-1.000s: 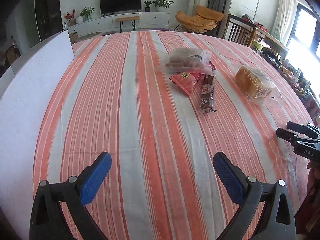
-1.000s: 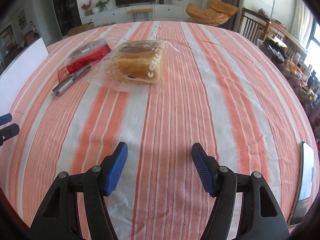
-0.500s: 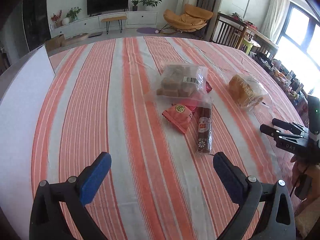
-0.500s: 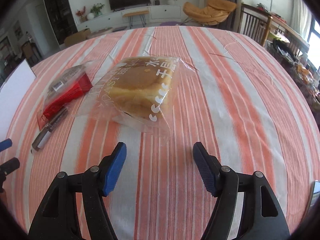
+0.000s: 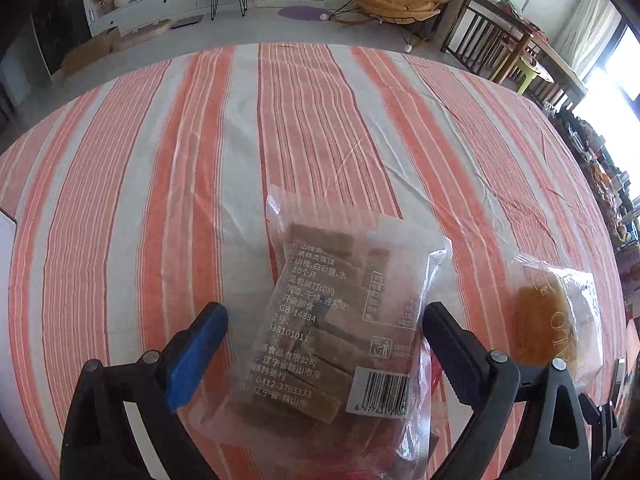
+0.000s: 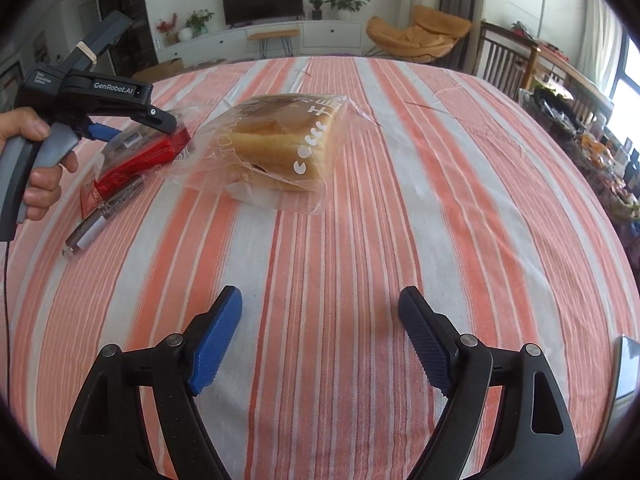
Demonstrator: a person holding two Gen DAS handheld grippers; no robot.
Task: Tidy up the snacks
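Straddling the clear bar bag (image 5: 340, 332) (print reads "GB 14884"), the left gripper (image 5: 320, 332) gapes wide, gripping nothing; "GenRobot.AI" marks its body; the right gripper (image 6: 320, 332), wide and empty, faces the bread bag (image 6: 280, 148) on the cloth (image 6: 440, 200).

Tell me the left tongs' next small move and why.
Probably close them. The left tongs are open, with the clear plastic bag of brown snack bars lying between the fingers, whose pads are not yet pressing it. The right tongs are open over bare striped tablecloth.
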